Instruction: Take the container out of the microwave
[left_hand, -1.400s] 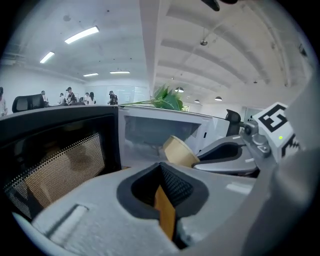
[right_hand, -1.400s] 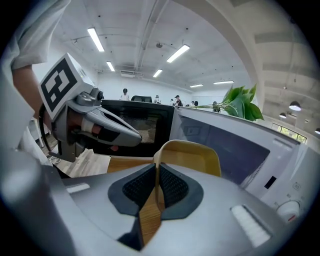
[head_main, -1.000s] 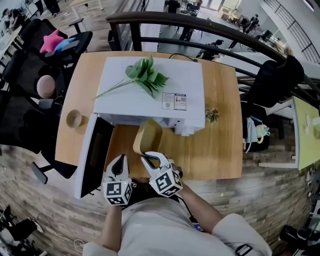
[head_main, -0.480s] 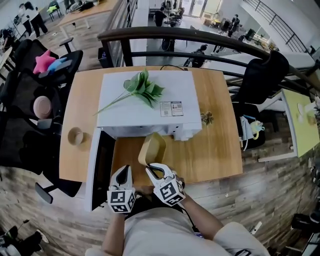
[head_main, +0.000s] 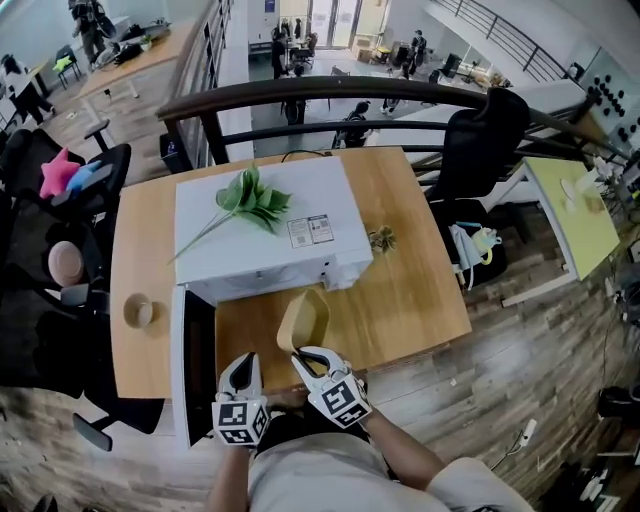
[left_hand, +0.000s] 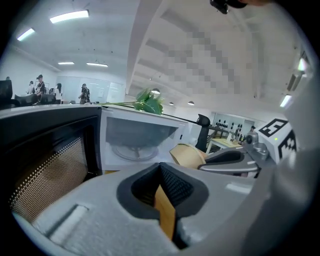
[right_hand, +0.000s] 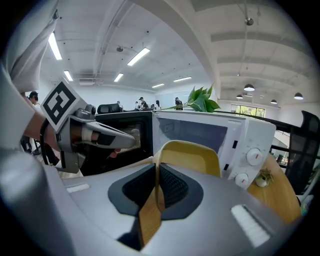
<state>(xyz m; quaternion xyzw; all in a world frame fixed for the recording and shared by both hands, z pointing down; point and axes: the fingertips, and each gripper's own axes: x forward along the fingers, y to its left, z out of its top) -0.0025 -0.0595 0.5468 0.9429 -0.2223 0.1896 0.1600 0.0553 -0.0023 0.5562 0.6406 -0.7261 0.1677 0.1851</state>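
The container (head_main: 305, 318) in the right tongs (head_main: 300, 352), now slightly farther out from the microwave (head_main: 265, 240) mouth.

A leafy sprig (head_main: 250, 198) lies on the microwave (head_main: 235, 255), the container (head_main: 303, 322) just before its open front.

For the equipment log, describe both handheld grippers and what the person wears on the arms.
The left gripper and right gripper look alike: light grey bodies, tapered jaws lined with black ribbed pads, and at the back a white cube printed with black square markers. The person wears a pale cream top. Its loose sleeve shows on the right arm.
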